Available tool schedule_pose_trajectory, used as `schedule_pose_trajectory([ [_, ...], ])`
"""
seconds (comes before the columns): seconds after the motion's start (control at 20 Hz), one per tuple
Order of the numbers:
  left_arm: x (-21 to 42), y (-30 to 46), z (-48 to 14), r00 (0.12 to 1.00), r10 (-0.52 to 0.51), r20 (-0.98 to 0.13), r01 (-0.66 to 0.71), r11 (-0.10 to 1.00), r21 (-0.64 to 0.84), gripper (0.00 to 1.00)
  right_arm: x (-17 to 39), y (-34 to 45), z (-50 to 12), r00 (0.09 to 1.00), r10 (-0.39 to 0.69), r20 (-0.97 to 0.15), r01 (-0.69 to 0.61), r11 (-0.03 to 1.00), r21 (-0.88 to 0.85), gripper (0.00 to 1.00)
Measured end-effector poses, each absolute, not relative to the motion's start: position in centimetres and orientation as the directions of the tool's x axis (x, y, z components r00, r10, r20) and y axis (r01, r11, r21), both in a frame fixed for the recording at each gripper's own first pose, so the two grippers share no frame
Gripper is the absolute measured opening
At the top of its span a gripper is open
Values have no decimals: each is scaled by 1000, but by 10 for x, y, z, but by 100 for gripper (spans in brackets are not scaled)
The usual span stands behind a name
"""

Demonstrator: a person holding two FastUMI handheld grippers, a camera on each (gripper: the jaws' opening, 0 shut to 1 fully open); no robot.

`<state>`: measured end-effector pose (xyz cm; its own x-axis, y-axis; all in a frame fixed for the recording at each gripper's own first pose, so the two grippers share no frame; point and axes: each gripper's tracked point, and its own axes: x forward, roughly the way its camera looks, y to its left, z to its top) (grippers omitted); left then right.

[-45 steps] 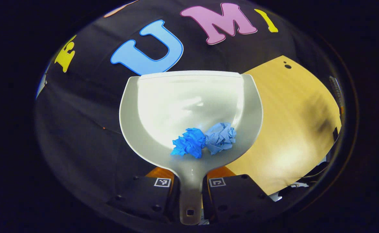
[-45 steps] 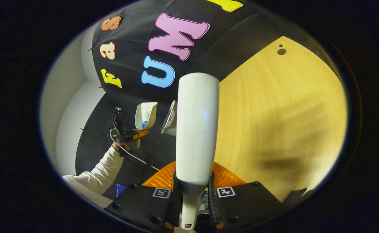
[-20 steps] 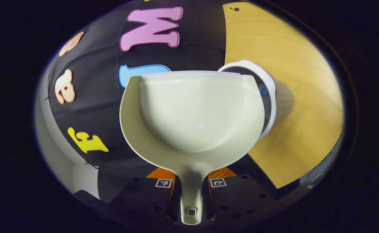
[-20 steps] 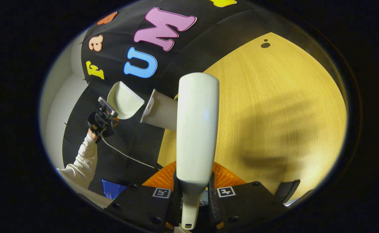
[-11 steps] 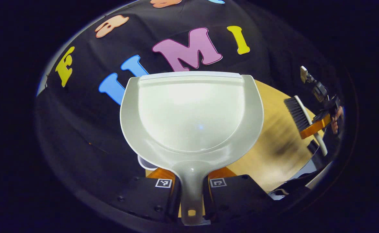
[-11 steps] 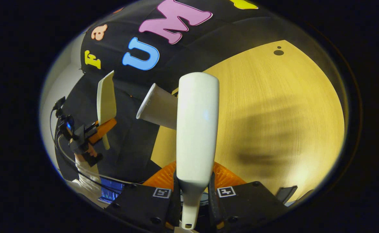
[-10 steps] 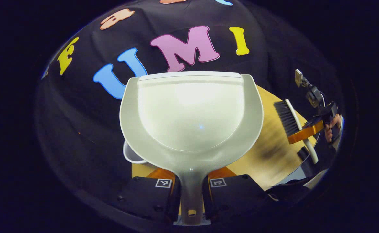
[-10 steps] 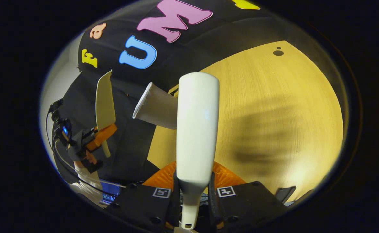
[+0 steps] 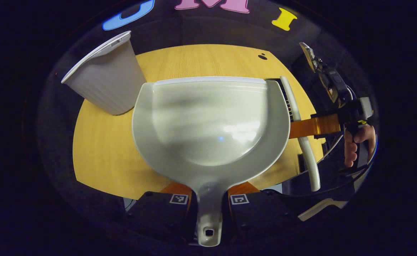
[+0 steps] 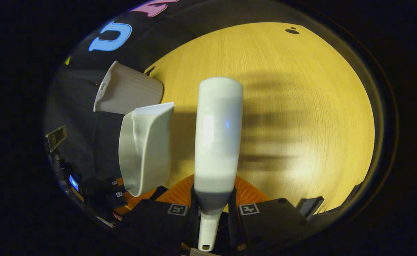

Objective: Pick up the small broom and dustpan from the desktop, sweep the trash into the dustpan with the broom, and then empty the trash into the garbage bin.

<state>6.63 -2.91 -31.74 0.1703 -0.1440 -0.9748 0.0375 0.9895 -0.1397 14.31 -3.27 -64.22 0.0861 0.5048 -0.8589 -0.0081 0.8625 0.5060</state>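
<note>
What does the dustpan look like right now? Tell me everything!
The dustpan is pale grey-white, looks like smooth shiny plastic, with a wide rounded scoop, a straight front lip and raised side walls. Its narrow handle has a small hole at the end and sits pinched between the left gripper's two black fingers. The scoop is empty, with no trash inside. It is held up over the wooden table, not resting on it. In the right gripper view it appears from the side, near the white bin.

The pale grey dustpan [image 9: 212, 124] faces up, its pan empty, handle pointing to 6 o'clock in the left gripper view. The white ribbed garbage bin [image 9: 103, 83] stands on the counter at its 10 o'clock. The white-backed broom [image 10: 217, 135] points to 12 o'clock in the right gripper view, dustpan just beside it at 9 o'clock.
</note>
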Motion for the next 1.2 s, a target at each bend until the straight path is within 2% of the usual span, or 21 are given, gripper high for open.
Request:
schedule_pose_trajectory([
  [0.25,68,-36,-345,60,-206,-977,-97,973,-211,27,146,-37,-683,14,370,-929,31,929,370,37],
  [0.4,72,-27,-353,15,-140,-990,-69,988,-141,27,140,-42,-695,-18,291,-956,-1,957,292,37],
  [0.45,72,-30,-356,-2,-137,-991,-57,989,-136,27,136,-43,-703,-39,270,-962,-7,963,270,29],
  [0.5,72,-34,-357,-15,-139,-990,-51,989,-138,27,133,-44,-707,-55,254,-966,-6,967,255,38],
  [0.65,71,-34,-357,-17,-71,-997,24,997,-71,27,129,-50,-723,-71,192,-979,-15,981,194,38],
  [0.7,76,-37,-355,-20,-63,-998,41,997,-64,27,128,-53,-728,-77,172,-982,-20,985,174,47],
  [0.75,79,-43,-355,-15,-70,-997,38,997,-70,27,128,-55,-733,-86,157,-984,-21,987,159,46],
  [0.8,81,-49,-358,-21,-71,-997,33,997,-72,27,129,-56,-737,-90,146,-985,-18,989,148,38],
  [1.0,82,-57,-352,-55,-67,-996,13,998,-68,28,138,-45,-734,-105,125,-987,0,992,126,37],
  [1.05,83,-58,-349,-63,-71,-996,9,997,-71,29,136,-47,-732,-109,123,-986,3,992,124,38],
  [1.1,84,-59,-350,-65,-74,-995,6,997,-74,29,137,-46,-732,-107,122,-987,5,993,122,47],
  [1.15,84,-59,-349,-66,-77,-995,6,997,-78,29,136,-46,-733,-102,118,-988,8,993,118,31],
  [1.2,82,-62,-350,-75,-91,-993,3,996,-91,29,134,-46,-733,-106,115,-988,5,993,115,44],
])
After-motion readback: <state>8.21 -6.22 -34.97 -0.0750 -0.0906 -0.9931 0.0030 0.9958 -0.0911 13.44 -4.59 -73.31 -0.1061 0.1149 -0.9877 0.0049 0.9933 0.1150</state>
